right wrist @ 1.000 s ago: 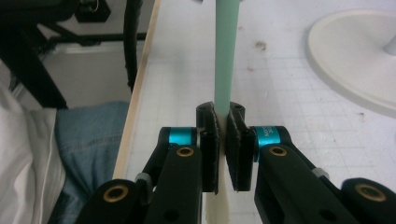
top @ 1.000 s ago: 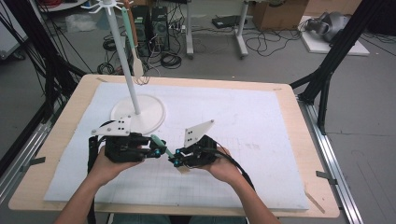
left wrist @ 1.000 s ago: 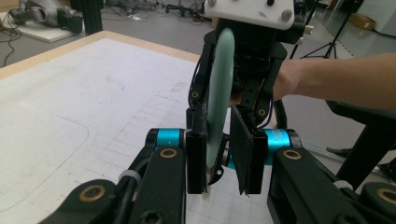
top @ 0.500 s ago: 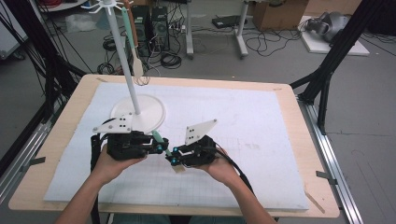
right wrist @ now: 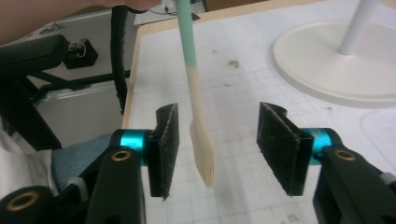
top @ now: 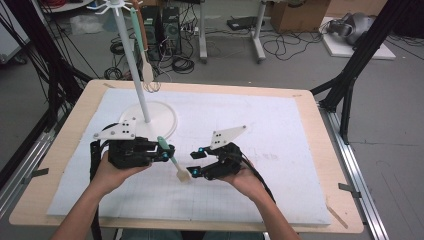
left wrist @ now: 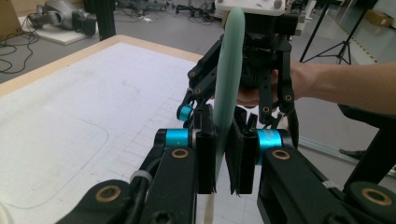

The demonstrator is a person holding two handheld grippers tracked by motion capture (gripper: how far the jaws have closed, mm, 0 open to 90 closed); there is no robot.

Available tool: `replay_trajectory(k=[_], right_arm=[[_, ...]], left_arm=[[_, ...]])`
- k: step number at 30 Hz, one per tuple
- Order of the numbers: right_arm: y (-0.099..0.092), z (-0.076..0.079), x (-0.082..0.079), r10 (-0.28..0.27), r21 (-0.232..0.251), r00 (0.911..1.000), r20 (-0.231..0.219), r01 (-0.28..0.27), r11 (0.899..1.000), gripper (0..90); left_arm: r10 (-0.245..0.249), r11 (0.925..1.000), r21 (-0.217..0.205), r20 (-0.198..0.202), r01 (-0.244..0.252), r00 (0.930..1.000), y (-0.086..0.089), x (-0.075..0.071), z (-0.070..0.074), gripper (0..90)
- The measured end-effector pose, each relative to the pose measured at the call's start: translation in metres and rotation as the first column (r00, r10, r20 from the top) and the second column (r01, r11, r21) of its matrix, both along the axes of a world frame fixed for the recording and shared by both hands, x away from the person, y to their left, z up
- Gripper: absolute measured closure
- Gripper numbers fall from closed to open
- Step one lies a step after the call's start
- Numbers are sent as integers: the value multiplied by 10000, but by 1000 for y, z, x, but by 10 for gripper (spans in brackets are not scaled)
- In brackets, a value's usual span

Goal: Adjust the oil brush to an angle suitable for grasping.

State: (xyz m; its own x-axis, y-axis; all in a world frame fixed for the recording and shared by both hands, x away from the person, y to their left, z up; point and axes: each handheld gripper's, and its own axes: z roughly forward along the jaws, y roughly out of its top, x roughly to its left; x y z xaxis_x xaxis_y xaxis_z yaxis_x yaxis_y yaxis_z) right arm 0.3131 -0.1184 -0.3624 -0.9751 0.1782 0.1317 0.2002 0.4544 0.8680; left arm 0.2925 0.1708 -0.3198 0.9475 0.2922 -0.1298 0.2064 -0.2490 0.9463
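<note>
Left tongs (top: pixel 167 151): black two-jaw tool with cyan fittings, left of centre in the high view, held by the person's left hand (top: pixel 114 170). Jaws nearly closed, pads clamped on the mint-green handle of a slim wooden fork-like utensil with a pale tined head (top: pixel 173 161). In the left gripper view the green handle (left wrist: pixel 227 93) rises between the two black pads at the frame's centre.

Right tongs (top: pixel 194 163): matching black tool, just right of centre in the high view, held by the person's right hand (top: pixel 244 177). Jaws have just been opening; they stand wide apart, gripping nothing. In the right gripper view the utensil's pale tined head (right wrist: pixel 203 154) hangs between the two pads without touching either.

Utensil position: slanting from the left tongs down towards the right tongs, its head at the frame's lower centre in the high view, just above the mat; whether it touches the mat cannot be told.

Surroundings: white gridded mat (top: pixel 280 130) covering a light wooden desk (top: pixel 325 150). White round-based stand with a thin upright pole (top: pixel 137 80) in the upper left, base just behind the left tongs. Two long-handled utensils (top: pixel 142 45) hang from the stand's top hooks.
</note>
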Motion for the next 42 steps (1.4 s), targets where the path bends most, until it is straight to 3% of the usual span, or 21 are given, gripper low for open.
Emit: replay_trajectory(k=[12, 23, 42], right_arm=[[-36, 1, 1, -1004, 126, 9949, 117, 1002, 9949, 402], [-72, -1, -3, -1832, 348, 9830, 100, 1827, 9826, 363], [-104, -4, -15, -2616, 279, 9650, 181, 2611, 9649, 340]], left_arm=[[127, 9997, 190, 135, -129, 9998, 5, 6, 8, 827], [342, 9989, 301, 156, -347, 9993, 15, 10, 16, 827], [739, 9967, 316, 141, -743, 9972, 33, 18, 28, 827]])
